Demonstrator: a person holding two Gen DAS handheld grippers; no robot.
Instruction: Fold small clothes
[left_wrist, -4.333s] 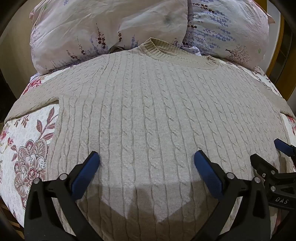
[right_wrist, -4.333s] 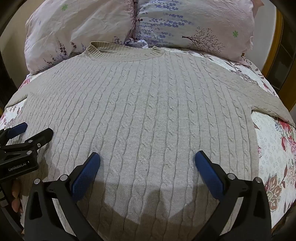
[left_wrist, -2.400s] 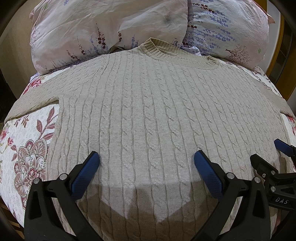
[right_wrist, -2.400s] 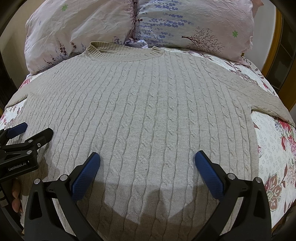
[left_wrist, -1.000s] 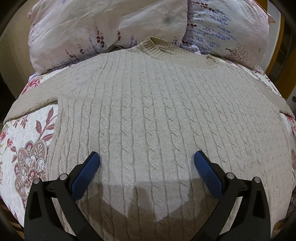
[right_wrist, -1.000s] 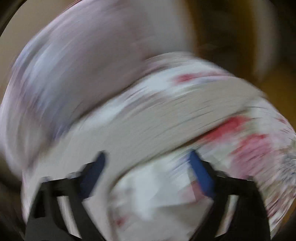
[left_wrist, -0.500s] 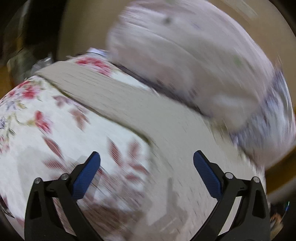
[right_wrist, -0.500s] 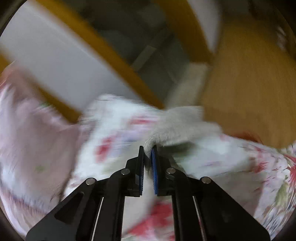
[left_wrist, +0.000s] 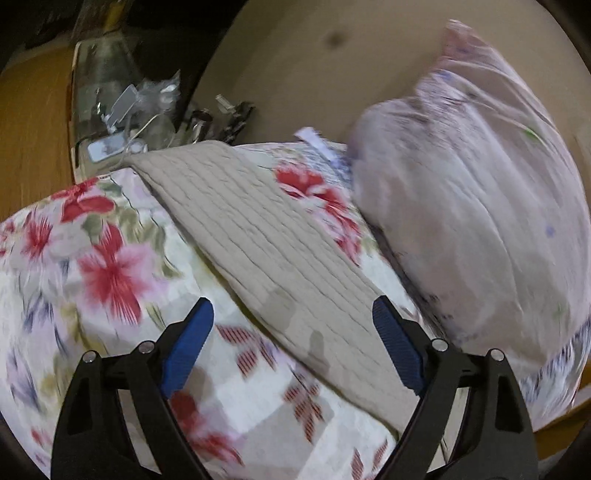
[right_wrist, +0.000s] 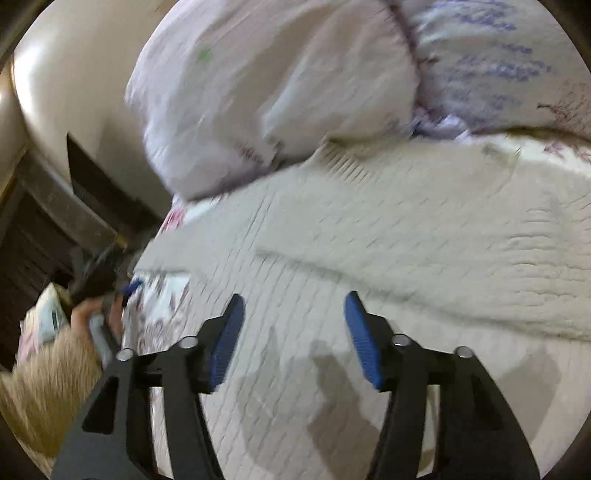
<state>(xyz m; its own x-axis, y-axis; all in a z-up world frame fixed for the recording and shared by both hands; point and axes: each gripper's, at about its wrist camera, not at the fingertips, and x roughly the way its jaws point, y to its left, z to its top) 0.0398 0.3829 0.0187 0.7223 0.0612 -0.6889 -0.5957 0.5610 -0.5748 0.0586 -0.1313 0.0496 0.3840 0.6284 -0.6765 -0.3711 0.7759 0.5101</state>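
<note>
A beige cable-knit sweater lies on a floral bedspread (left_wrist: 110, 258). In the left wrist view its left sleeve (left_wrist: 266, 243) runs diagonally away toward the bed's edge. My left gripper (left_wrist: 291, 343) is open and empty just above the sleeve's near part. In the right wrist view the sweater body (right_wrist: 369, 258) fills the frame, with a sleeve (right_wrist: 424, 288) folded across it. My right gripper (right_wrist: 293, 339) is open and empty over the body. The left gripper (right_wrist: 125, 288) also shows small at the left there.
Two floral pillows (left_wrist: 480, 192) (right_wrist: 295, 85) lie at the head of the bed, touching the sweater's collar (right_wrist: 343, 155). A cluttered bedside surface (left_wrist: 118, 110) lies beyond the sleeve's end. A wooden floor (left_wrist: 29, 129) is at the left.
The right gripper swung right, shut on the right sleeve's cuff, carried it across the body and has opened. The left gripper swung left to the left sleeve, staying open.
</note>
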